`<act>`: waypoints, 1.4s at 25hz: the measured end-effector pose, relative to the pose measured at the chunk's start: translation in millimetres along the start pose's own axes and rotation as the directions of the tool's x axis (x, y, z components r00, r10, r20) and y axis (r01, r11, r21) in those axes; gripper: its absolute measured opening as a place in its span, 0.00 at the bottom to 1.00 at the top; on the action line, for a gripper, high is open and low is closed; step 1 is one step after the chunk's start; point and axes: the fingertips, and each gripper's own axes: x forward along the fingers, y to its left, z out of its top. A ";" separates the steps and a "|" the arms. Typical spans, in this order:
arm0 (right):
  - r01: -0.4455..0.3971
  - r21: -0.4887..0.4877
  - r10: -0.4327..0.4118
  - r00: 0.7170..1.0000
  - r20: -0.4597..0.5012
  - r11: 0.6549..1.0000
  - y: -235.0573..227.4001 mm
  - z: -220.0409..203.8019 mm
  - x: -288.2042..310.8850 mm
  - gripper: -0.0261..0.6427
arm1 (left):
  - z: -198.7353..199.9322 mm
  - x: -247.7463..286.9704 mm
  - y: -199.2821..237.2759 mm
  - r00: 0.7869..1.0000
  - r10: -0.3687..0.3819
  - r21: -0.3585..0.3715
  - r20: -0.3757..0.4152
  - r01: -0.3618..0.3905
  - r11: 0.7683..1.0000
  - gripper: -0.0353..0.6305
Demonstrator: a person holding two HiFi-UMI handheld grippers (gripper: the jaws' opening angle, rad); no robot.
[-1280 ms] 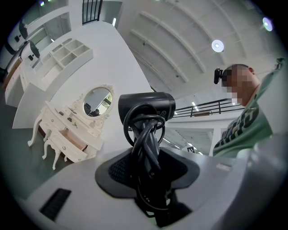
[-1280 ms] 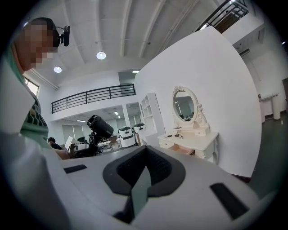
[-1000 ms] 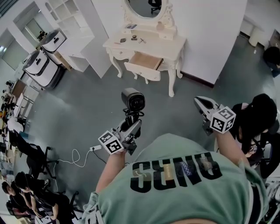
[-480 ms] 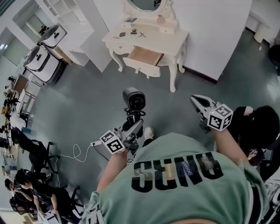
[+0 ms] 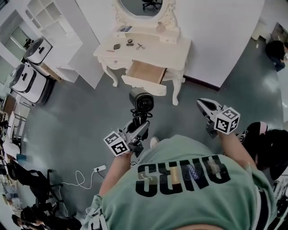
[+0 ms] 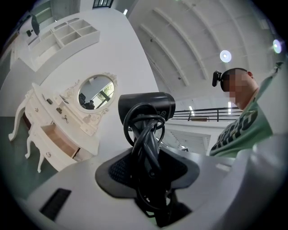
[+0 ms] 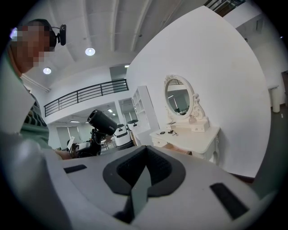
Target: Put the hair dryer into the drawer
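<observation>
Now: left gripper point(image 5: 135, 131) fingers clamp the hair dryer point(image 5: 141, 99) by its handle, upright in mid-air, short of the vanity. Right gripper point(image 5: 208, 107) fingers together, empty. Best approach the open drawer point(image 5: 145, 74) squarely and lower gently. Dryer black, cord wound round the handle.

Oval mirror point(image 5: 141, 5), scissors point(image 5: 140, 46), white shelving point(image 5: 41, 10)

The left gripper's point(image 6: 148, 168) 2 jaws clamp a black hair dryer point(image 6: 146, 105) by its handle, cord point(image 6: 145, 137) looped around it. Behind at left stands a white table point(image 6: 42, 105) with an oval mirror point(image 6: 95, 92) and 1 open drawer point(image 6: 57, 140).
</observation>
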 end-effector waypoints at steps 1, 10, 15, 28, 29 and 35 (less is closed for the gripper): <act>0.010 0.001 -0.010 1.000 0.002 1.000 -2.3 7.5 18.7 0.03 | 15.0 2.4 17.5 1.000 -0.012 0.005 -0.013 0.012 1.000 0.32; 0.109 0.032 -0.109 0.994 0.013 0.994 -32.8 64.6 146.0 0.03 | 121.1 13.2 149.3 0.994 -0.063 0.012 -0.095 0.064 0.998 0.32; 0.140 0.044 -0.140 0.990 -0.012 0.989 -58.5 81.7 181.2 0.03 | 146.8 25.9 189.8 0.994 -0.065 0.001 -0.091 0.065 0.998 0.32; -0.007 0.045 0.009 0.999 -0.033 0.999 -191.8 113.0 245.3 0.03 | 149.7 123.0 264.1 0.995 0.085 0.019 -0.045 -0.084 0.996 0.32; -0.025 0.047 0.026 0.999 -0.032 0.999 -204.0 115.3 245.3 0.03 | 147.8 134.0 265.7 0.994 0.103 0.012 -0.028 -0.103 0.995 0.32; -0.100 0.055 0.103 0.993 -0.061 0.993 -268.4 132.9 252.4 0.03 | 144.6 183.8 275.2 0.976 0.215 -0.017 0.028 -0.215 0.977 0.32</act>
